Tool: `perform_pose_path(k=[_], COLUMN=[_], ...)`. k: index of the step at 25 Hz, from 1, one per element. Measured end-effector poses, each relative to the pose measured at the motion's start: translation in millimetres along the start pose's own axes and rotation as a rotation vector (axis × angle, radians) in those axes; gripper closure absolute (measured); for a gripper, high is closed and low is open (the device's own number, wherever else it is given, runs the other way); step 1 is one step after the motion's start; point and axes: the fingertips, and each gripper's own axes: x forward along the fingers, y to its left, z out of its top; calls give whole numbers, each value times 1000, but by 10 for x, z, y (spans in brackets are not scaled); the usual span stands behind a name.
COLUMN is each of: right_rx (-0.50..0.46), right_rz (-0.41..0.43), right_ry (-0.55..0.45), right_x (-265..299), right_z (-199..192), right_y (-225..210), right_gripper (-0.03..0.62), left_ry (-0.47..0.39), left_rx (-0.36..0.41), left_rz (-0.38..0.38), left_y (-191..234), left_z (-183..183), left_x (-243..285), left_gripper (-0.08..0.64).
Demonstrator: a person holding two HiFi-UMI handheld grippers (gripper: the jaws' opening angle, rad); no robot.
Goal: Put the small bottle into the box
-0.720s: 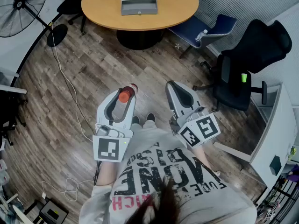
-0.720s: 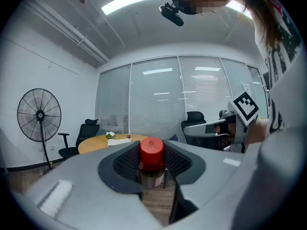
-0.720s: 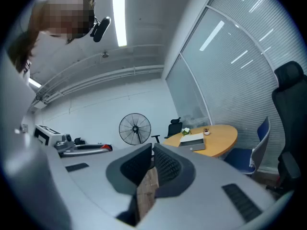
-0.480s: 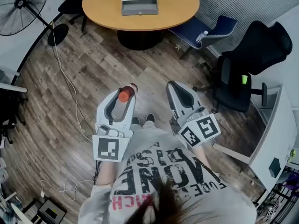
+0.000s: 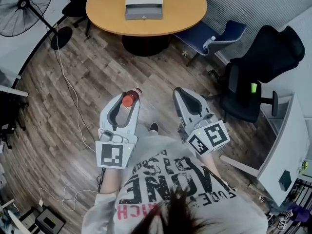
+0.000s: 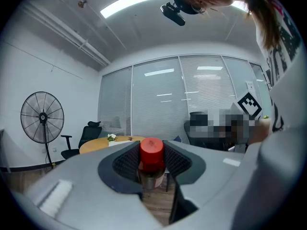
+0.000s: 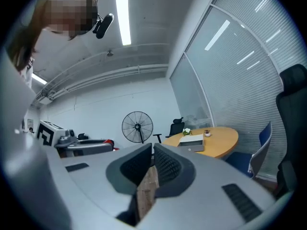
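Between the jaws of the left gripper [image 5: 128, 98], held out over the wooden floor [image 5: 92, 72] in front of the person, stands the small bottle [image 6: 151, 158]. It is upright, red cap on top. The ribbed pads press on it from both sides at the cap and upper body, so the grip is made and the bottle is off any surface.

The right gripper [image 7: 152, 151] carries nothing. Its jaws are drawn together, with only a sliver of floor showing lower down between them.

The box [image 5: 144, 5], a low grey tray-like item, sits on the round table [image 5: 190, 11] well ahead, roughly midway between the table's left and right edges and toward its far edge. Bottle and box are well apart, so the carry appears barely begun.

Handling assessment:
- The bottle looks small and light, probably plastic.
- Its smooth sides could slip or twist under a loose hold.
- The cap and shoulder seem the stiffest part, and the present hold there looks sound.
- Moderate pressure should suffice, as hard squeezing may dent the body.
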Motion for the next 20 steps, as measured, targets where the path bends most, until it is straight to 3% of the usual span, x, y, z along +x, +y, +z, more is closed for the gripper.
perform_pose_path(k=[8, 12, 16, 20], right_rx=[33, 42, 45, 48], right_rz=[-1, -1, 2, -7], right_ry=[-12, -13, -8, -4], right_x=[-40, 60, 220, 478], right_z=[-31, -30, -23, -6], right_y=[-115, -143, -189, -257], right_gripper=[569, 569, 568, 569], left_ry=[-40, -3, -52, 1], left_rx=[21, -2, 16, -12], left_rz=[16, 33, 16, 18], left_y=[-2, 81, 178, 389], left_z=[43, -8, 48, -31], left_x=[42, 80, 203, 357], left_gripper=[408, 408, 408, 408])
